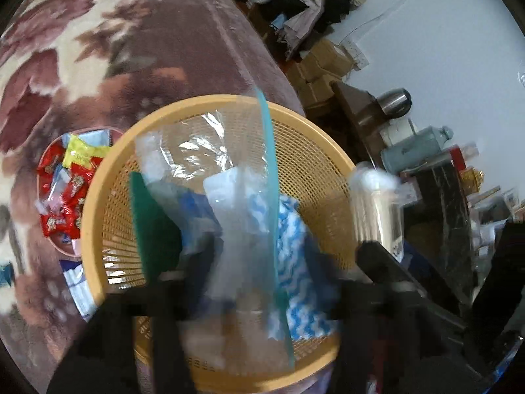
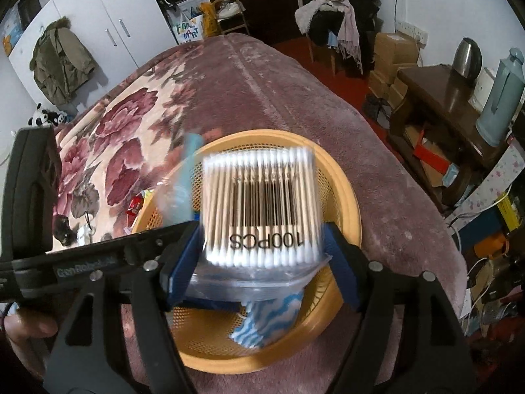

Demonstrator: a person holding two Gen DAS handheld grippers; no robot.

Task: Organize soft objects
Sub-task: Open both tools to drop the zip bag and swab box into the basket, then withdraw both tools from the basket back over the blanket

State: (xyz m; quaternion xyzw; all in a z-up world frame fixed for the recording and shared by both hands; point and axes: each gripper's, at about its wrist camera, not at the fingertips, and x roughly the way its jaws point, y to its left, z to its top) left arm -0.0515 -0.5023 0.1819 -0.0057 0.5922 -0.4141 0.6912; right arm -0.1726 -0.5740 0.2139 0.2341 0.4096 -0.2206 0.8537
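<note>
Cotton swabs (image 2: 261, 210), a clear pack, fill the middle of my right wrist view between the right gripper (image 2: 262, 262) pads; whether they pinch it I cannot tell. Below sits the yellow basket (image 2: 347, 197), already holding a wavy blue cloth (image 1: 295, 246), a green pad (image 1: 154, 226) and a clear zip bag (image 1: 242, 216). My left gripper (image 1: 256, 282) hangs spread around that bag. Red snack packets (image 1: 65, 197) at centre-left remain unsorted, I judge.

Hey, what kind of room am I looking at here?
Most likely a lived-in bedroom: a bed under a plush floral mauve blanket, a white wardrobe with an olive jacket hanging on it, and clothes piled on a chair.
</note>
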